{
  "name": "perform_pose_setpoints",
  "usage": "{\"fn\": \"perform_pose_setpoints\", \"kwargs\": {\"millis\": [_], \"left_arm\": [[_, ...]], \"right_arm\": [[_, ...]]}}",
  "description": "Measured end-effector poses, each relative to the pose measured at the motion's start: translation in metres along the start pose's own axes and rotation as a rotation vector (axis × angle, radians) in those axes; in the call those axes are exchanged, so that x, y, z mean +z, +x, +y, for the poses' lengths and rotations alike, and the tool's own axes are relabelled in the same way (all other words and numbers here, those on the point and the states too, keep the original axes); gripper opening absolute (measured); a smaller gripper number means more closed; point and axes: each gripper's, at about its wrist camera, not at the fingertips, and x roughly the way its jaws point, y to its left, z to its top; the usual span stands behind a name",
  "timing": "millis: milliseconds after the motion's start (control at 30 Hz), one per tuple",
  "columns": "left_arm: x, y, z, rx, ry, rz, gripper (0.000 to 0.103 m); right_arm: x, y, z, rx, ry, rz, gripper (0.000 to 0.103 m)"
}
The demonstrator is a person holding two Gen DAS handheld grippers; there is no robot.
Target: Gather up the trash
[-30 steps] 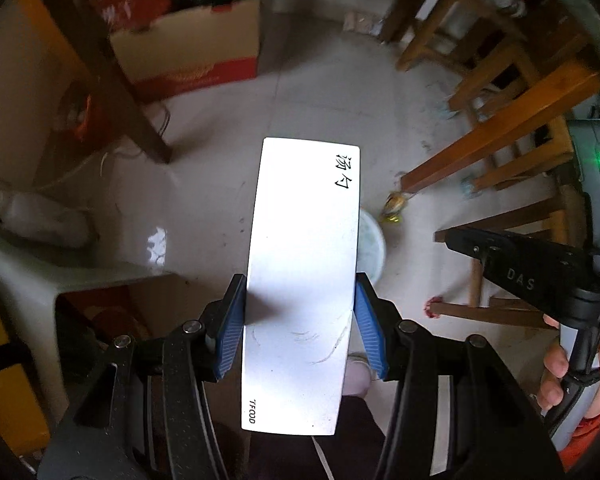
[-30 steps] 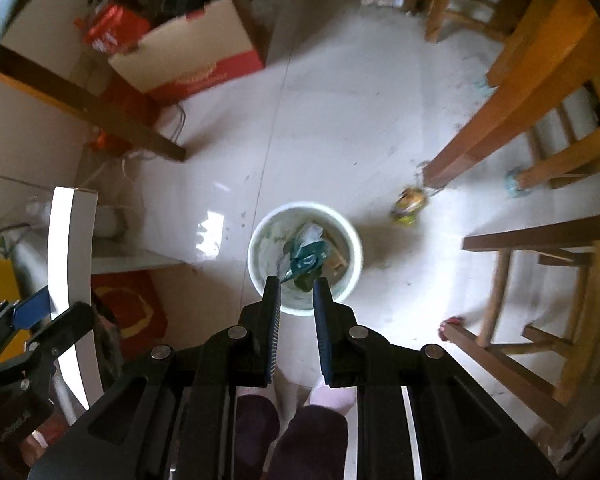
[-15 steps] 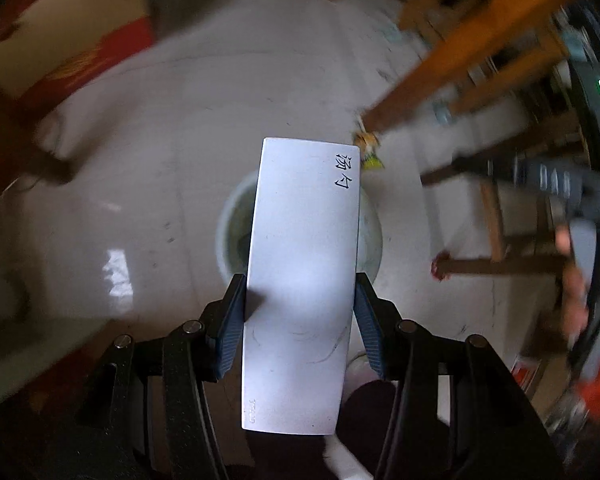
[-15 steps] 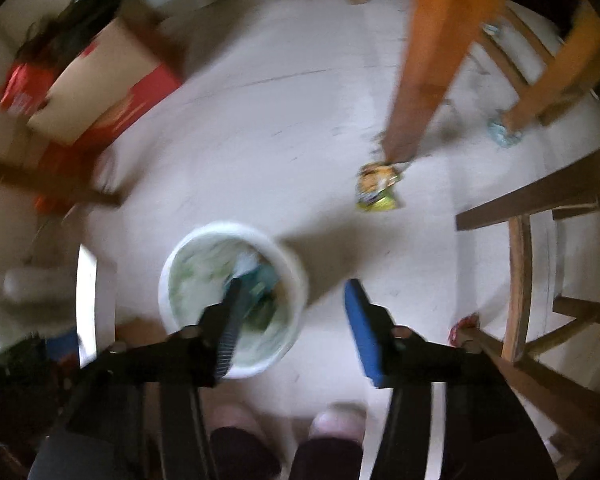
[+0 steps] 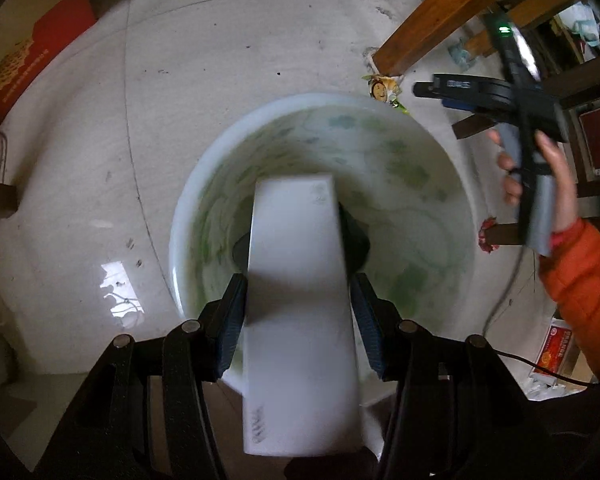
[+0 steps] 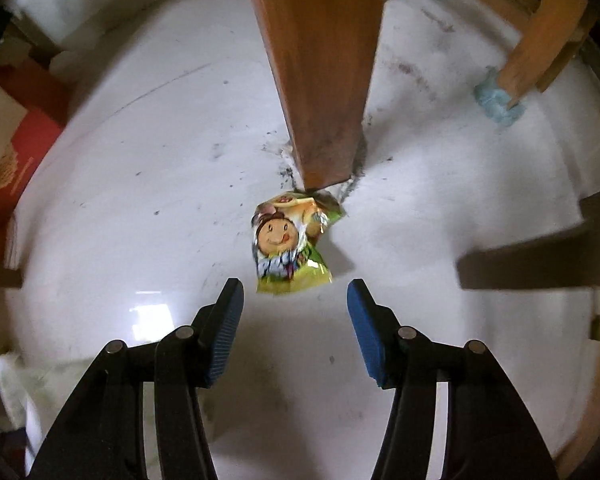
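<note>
My left gripper [image 5: 298, 320] is shut on a long white box [image 5: 300, 320] and holds it over the mouth of a white bin with green patterns [image 5: 428, 184]. The box's far end dips into the bin. My right gripper [image 6: 294, 312] is open, low over the floor, just short of a yellow-green snack wrapper [image 6: 290, 244] that lies at the foot of a wooden leg [image 6: 320, 80]. The wrapper also shows in the left wrist view [image 5: 384, 88] beyond the bin's rim. The right gripper shows there too [image 5: 432, 90], held by a hand in an orange sleeve.
Wooden chair and table legs [image 6: 540, 40] stand right of the wrapper, one with a blue pad [image 6: 496, 104] under it. A red and tan cardboard box [image 5: 24, 60] stands at the left. A dark rail [image 6: 540, 264] crosses at right. A small red scrap [image 5: 487, 232] lies right of the bin.
My left gripper has dropped with the white box from high above down over the bin. My right gripper has opened and moved from above the bin over to the wrapper by the wooden leg.
</note>
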Motion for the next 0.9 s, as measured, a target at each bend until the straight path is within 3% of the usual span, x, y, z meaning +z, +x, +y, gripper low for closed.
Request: {"fn": "perform_pose_setpoints", "kwargs": {"millis": [233, 400, 500, 667, 900], "left_arm": [[0.006, 0.007, -0.004, 0.018, 0.038, -0.054, 0.052], [0.006, -0.001, 0.002, 0.007, 0.042, -0.083, 0.052], [0.004, -0.008, 0.002, 0.006, 0.036, -0.106, 0.052], [-0.001, -0.023, 0.0, 0.009, 0.016, -0.155, 0.052], [-0.031, -0.056, 0.0, 0.092, -0.052, -0.198, 0.052]], "right_arm": [[0.01, 0.052, -0.006, -0.054, -0.017, 0.005, 0.05], [0.012, 0.062, -0.007, -0.062, -0.006, -0.02, 0.02], [0.01, 0.056, -0.001, -0.063, -0.023, -0.042, 0.013], [-0.006, 0.004, 0.013, -0.036, -0.069, -0.088, 0.01], [-0.053, -0.152, 0.047, 0.086, -0.172, -0.21, 0.01]]}}
